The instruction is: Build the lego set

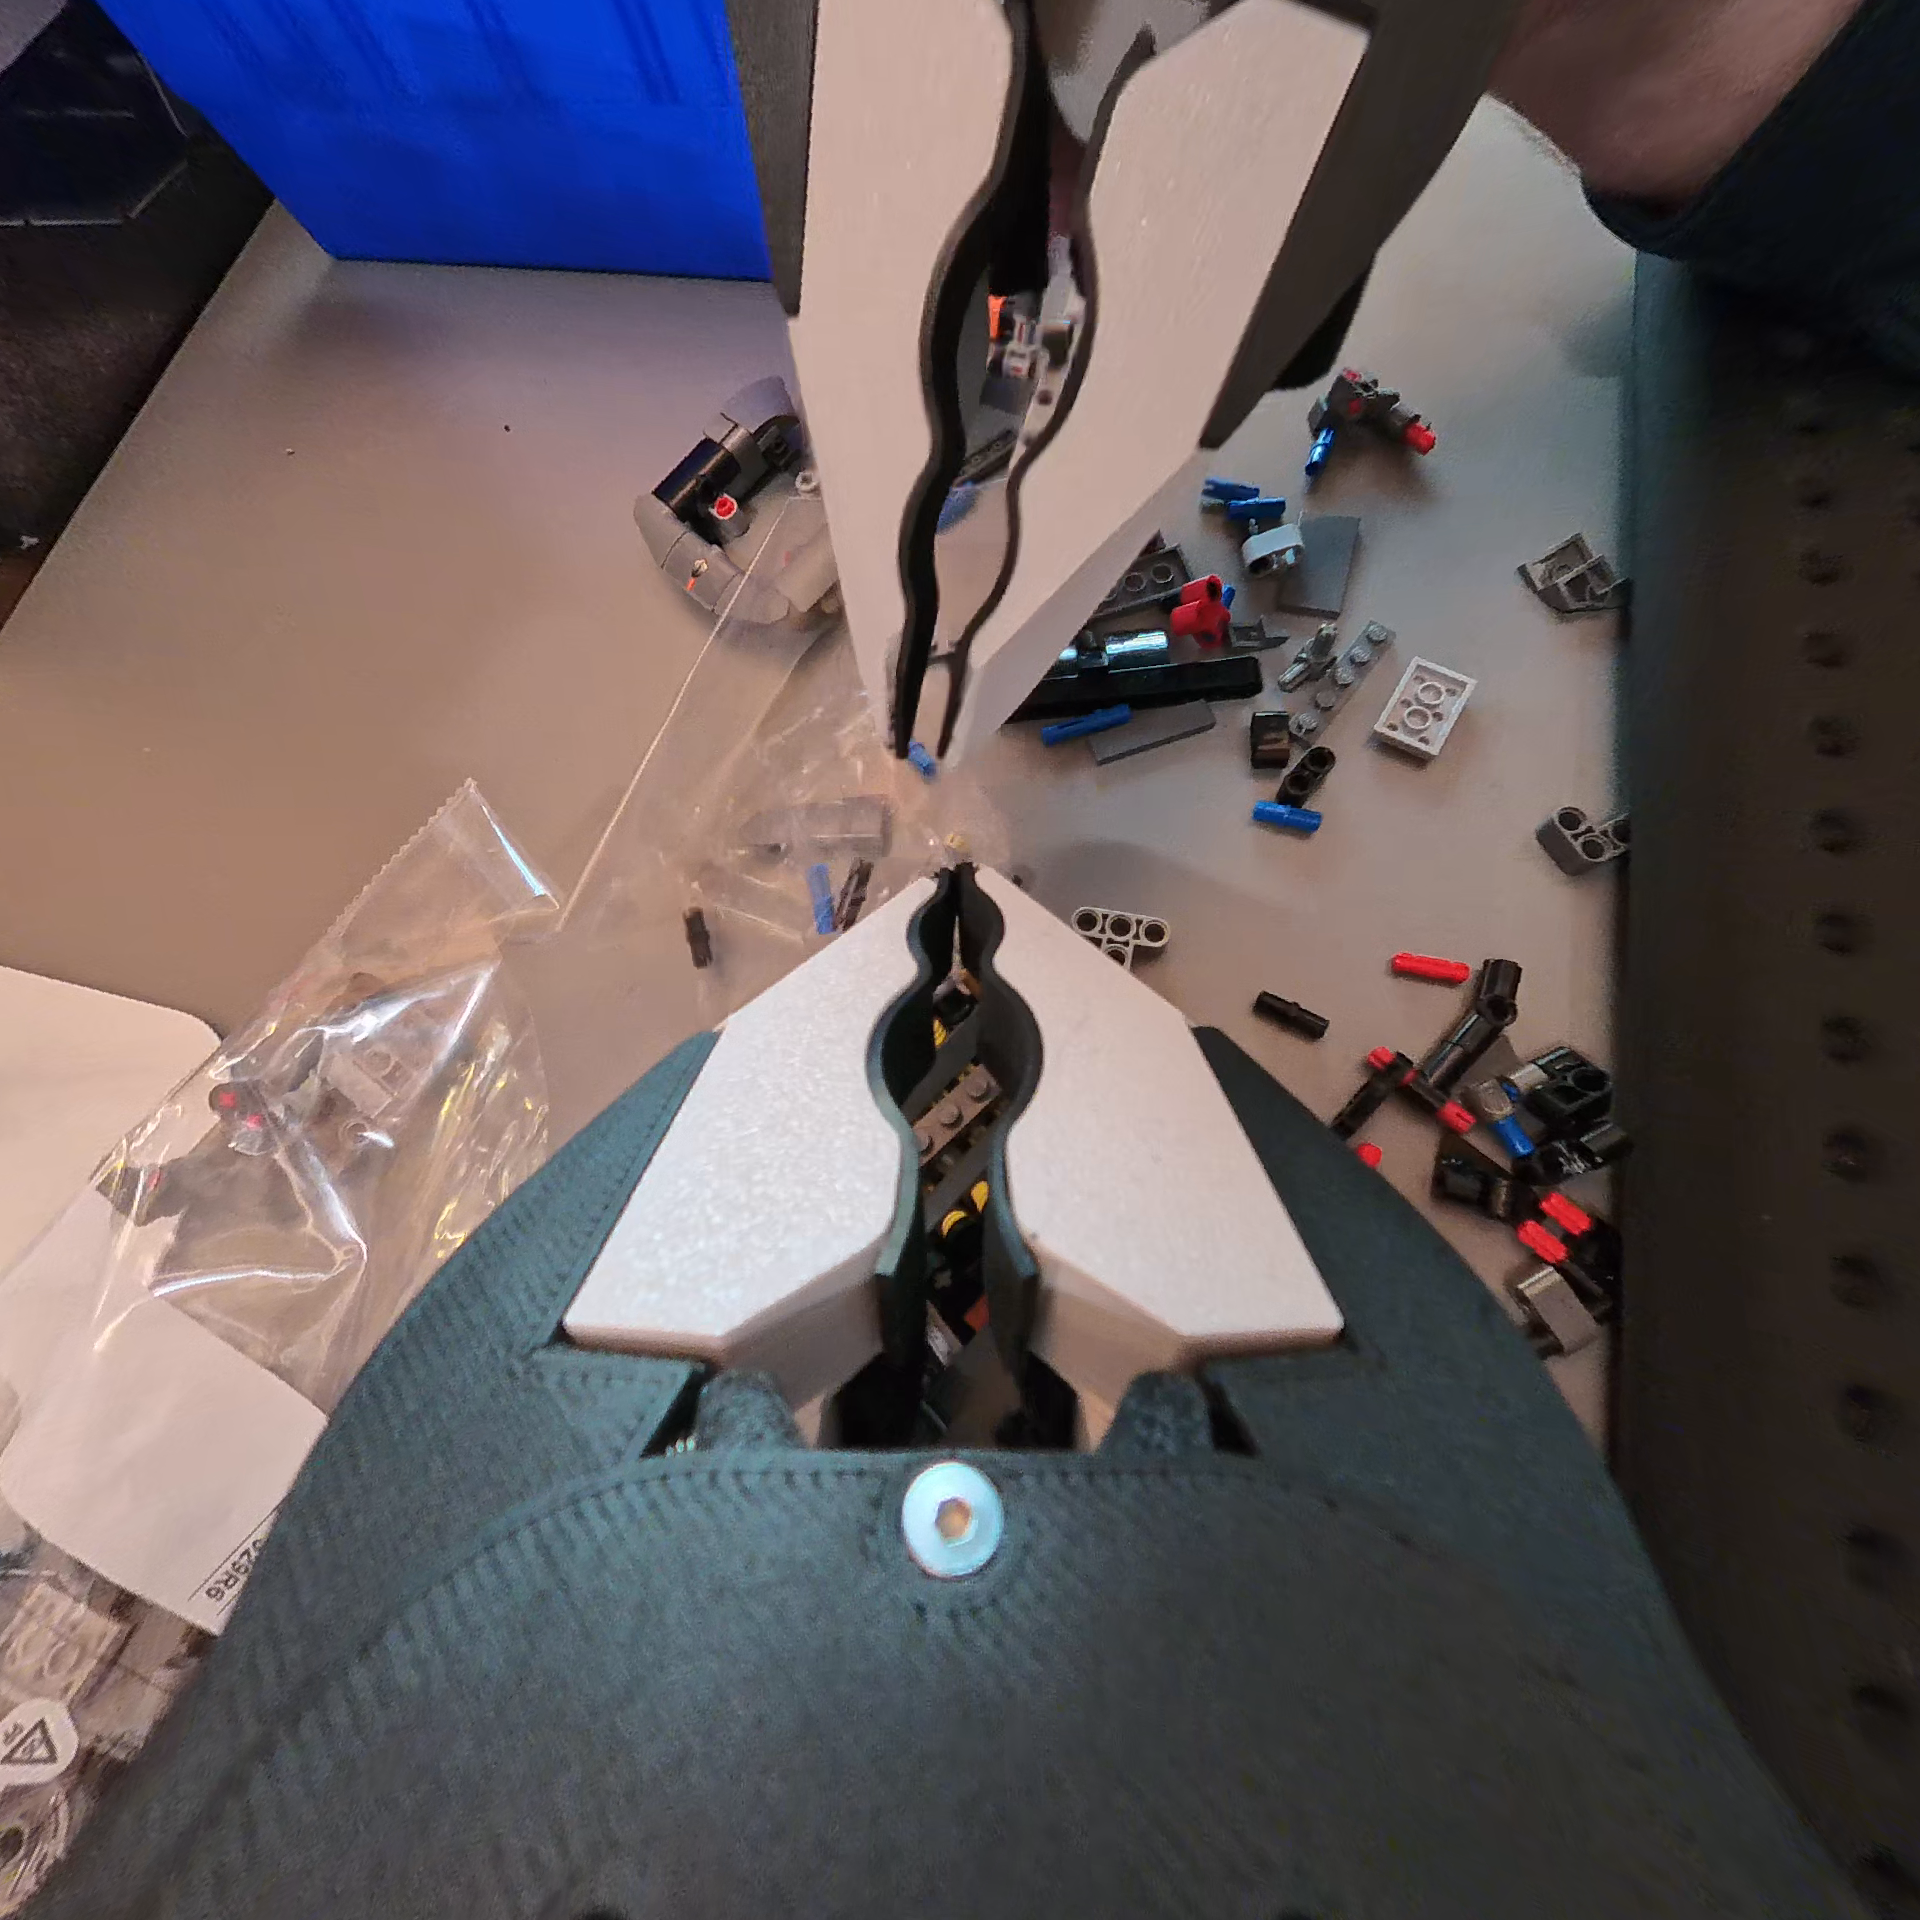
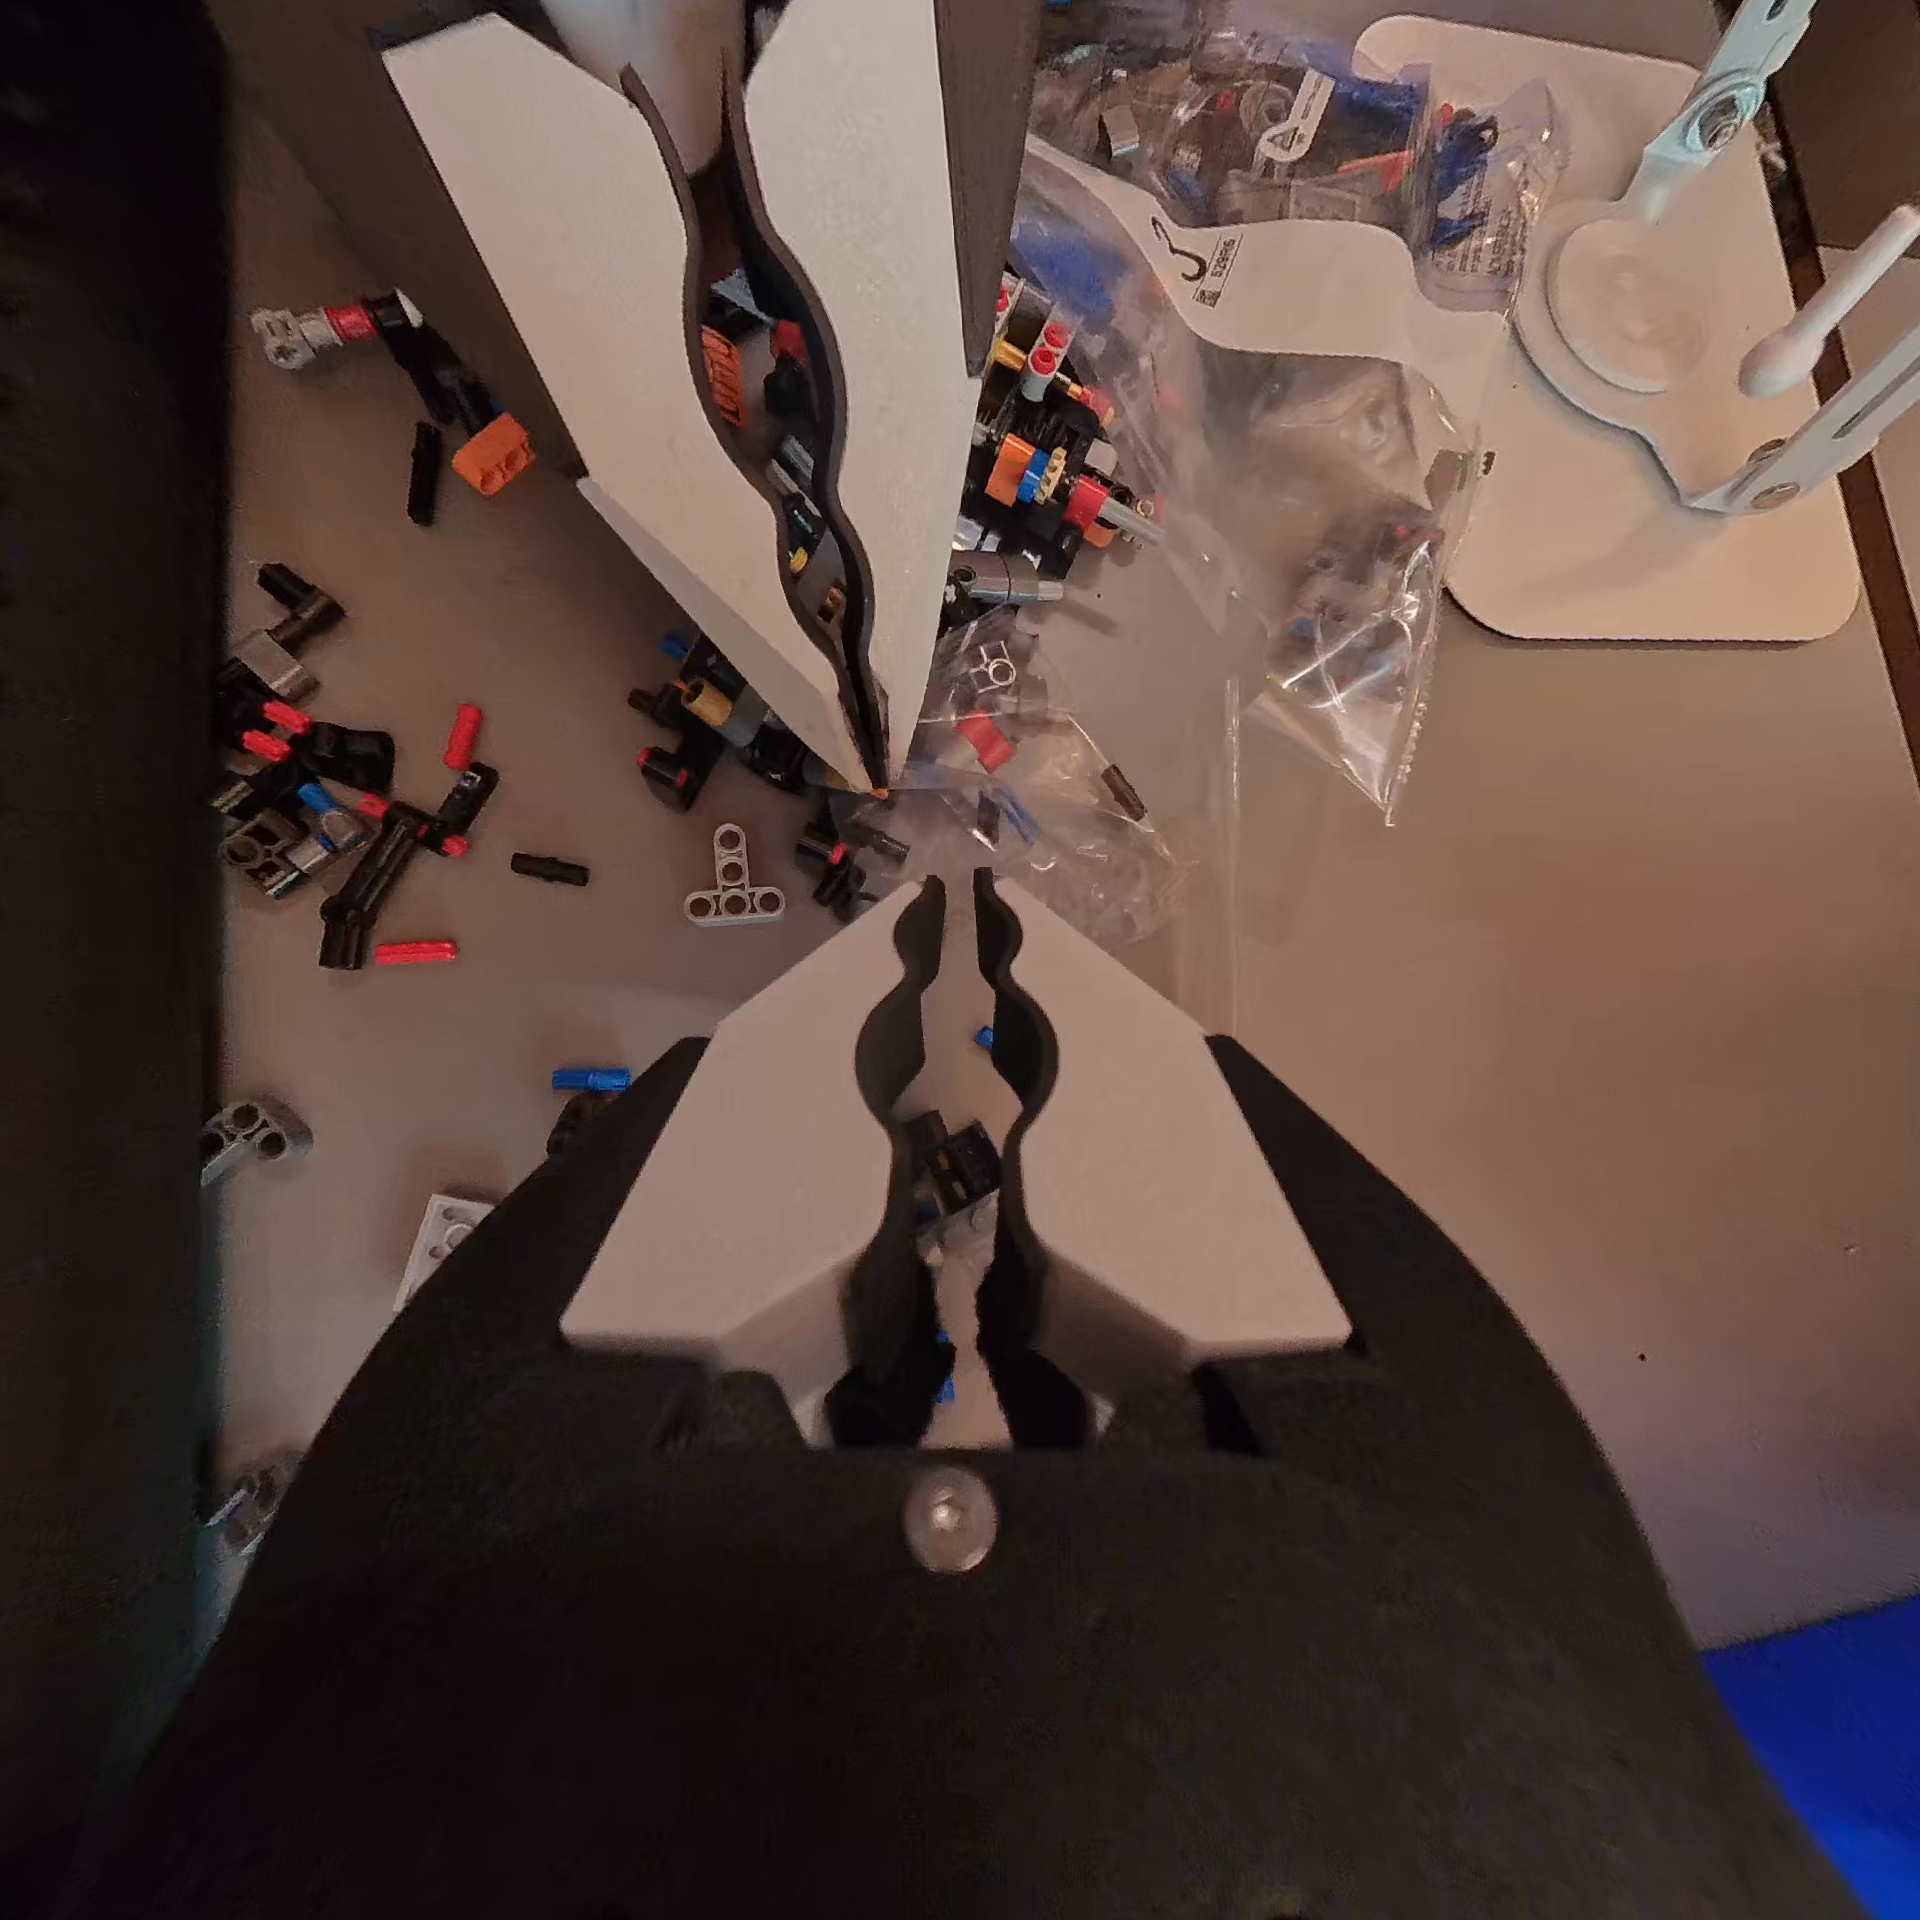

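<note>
Plastic film of a small clear bag (image 1: pixel 821 842) is pinched at the tips of the left gripper (image 1: pixel 956 878), whose fingers are pressed together on it, as both wrist views show. The bag lies on the table (image 1: pixel 364 499) just ahead of that gripper and between the two tips, with a few small pins seen inside it. The right gripper (image 2: pixel 958 883) is held with a narrow gap between its tips, which sit just short of the bag's crumpled edge; in the left wrist view a small blue pin (image 1: pixel 921 761) sits right at those tips, but whether it is gripped or merely lies behind the film cannot be told. The move to come is judged to turn on this facing arrangement: the two grippers point tip to tip along one line, with the bag across the gap, so the film would be pulled apart along that line. Loose lego pieces (image 1: pixel 1320 665) are scattered on the right gripper's side. A partly built grey and black assembly (image 1: pixel 727 509) is shown only by the left wrist view, while larger sealed bags (image 2: pixel 1299 208) and a white stand (image 2: pixel 1662 343) are shown more fully by the right wrist view.
</note>
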